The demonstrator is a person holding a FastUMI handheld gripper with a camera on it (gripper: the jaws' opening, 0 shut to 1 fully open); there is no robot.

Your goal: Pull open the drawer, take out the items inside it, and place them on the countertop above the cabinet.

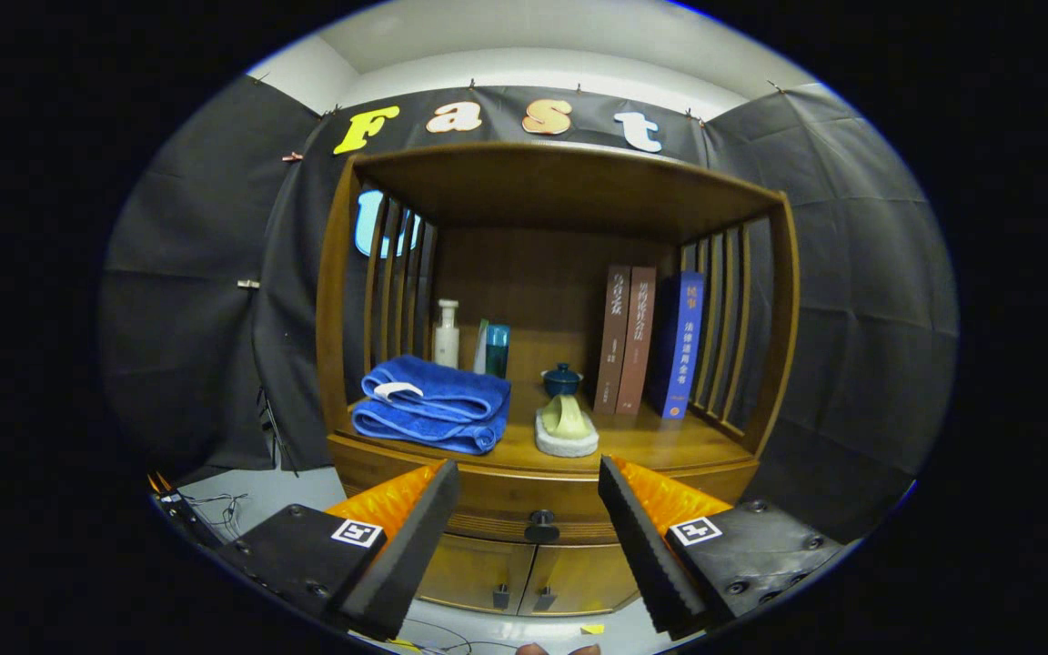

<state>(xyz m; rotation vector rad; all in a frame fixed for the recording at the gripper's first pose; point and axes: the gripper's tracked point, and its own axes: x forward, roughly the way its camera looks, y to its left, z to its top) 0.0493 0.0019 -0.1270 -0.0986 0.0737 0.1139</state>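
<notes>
- Drawer shut, set in the front of the wooden cabinet just under the countertop, above two small doors.
- Dark round knob at the drawer's middle, seen in the gap between the two fingers, beyond their tips.
- Gripper open wide, holding nothing; fingers dark and ribbed on the inner faces, orange behind, well apart from each other and short of the cabinet.
- On the countertop, left: folded blue towel with a white tag on top.
- Behind the towel: white pump bottle, and beside it a teal tube.
- At the middle: pale green cup lying tipped on a white pad, with a dark blue lidded pot just behind.
- On the right: two brown books and a blue book, upright against the slatted side.
- Below the cabinet: pale floor with thin cables at the left.
</notes>
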